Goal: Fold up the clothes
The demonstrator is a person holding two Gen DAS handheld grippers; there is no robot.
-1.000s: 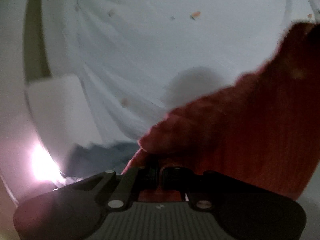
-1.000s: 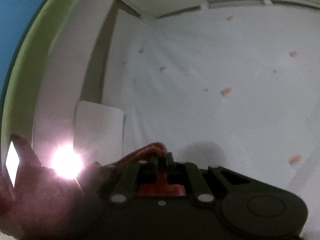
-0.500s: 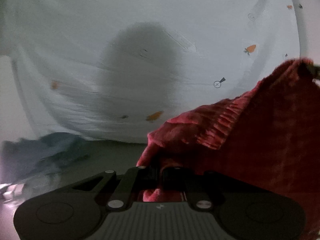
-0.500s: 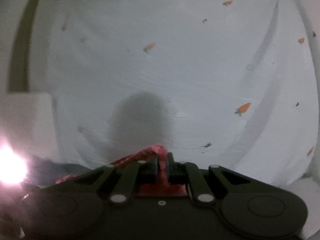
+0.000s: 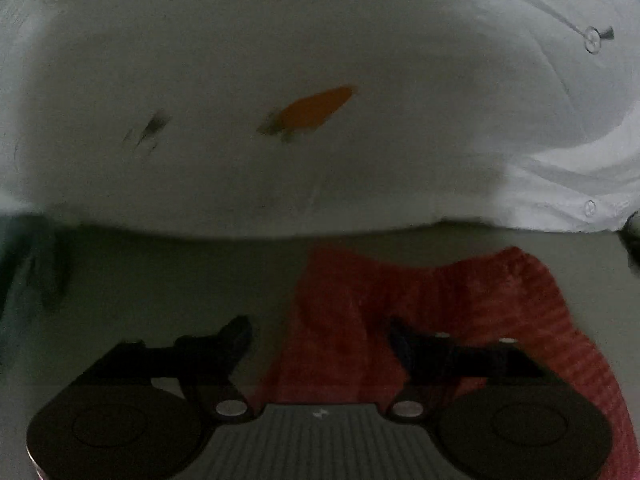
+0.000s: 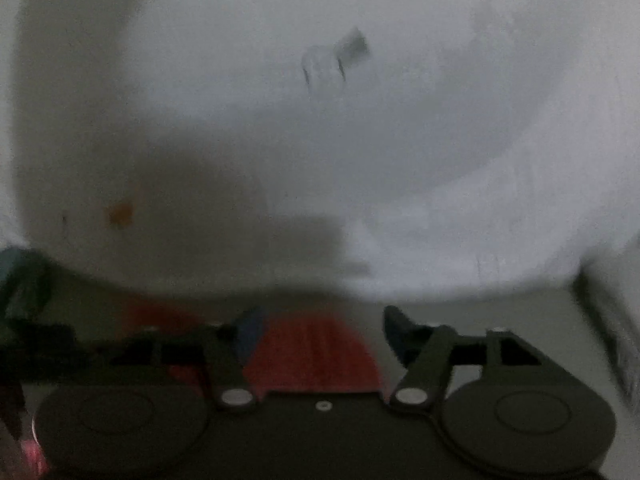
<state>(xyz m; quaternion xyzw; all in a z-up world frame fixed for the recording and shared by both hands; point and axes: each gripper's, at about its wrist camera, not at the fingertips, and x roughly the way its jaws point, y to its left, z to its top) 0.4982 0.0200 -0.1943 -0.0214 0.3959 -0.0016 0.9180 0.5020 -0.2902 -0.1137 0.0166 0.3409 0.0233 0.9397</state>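
A red ribbed knit garment (image 5: pixel 448 300) lies on a grey-green surface (image 5: pixel 168 280), close under both grippers. My left gripper (image 5: pixel 320 332) is open, its fingers spread either side of the garment's left edge, low over it. In the right wrist view the red garment (image 6: pixel 316 352) shows between the spread fingers of my open right gripper (image 6: pixel 324 324). Neither gripper holds anything. The right wrist view is blurred.
A white sheet with small orange carrot prints (image 5: pixel 312 112) rises just beyond the garment and fills the upper half of both views (image 6: pixel 360 120). A dark teal cloth (image 5: pixel 24 272) lies at the far left, also seen in the right wrist view (image 6: pixel 20 276).
Both grippers were shut on the red garment and held it up; they have lowered to the surface and opened, letting it go. The garment now lies flat.
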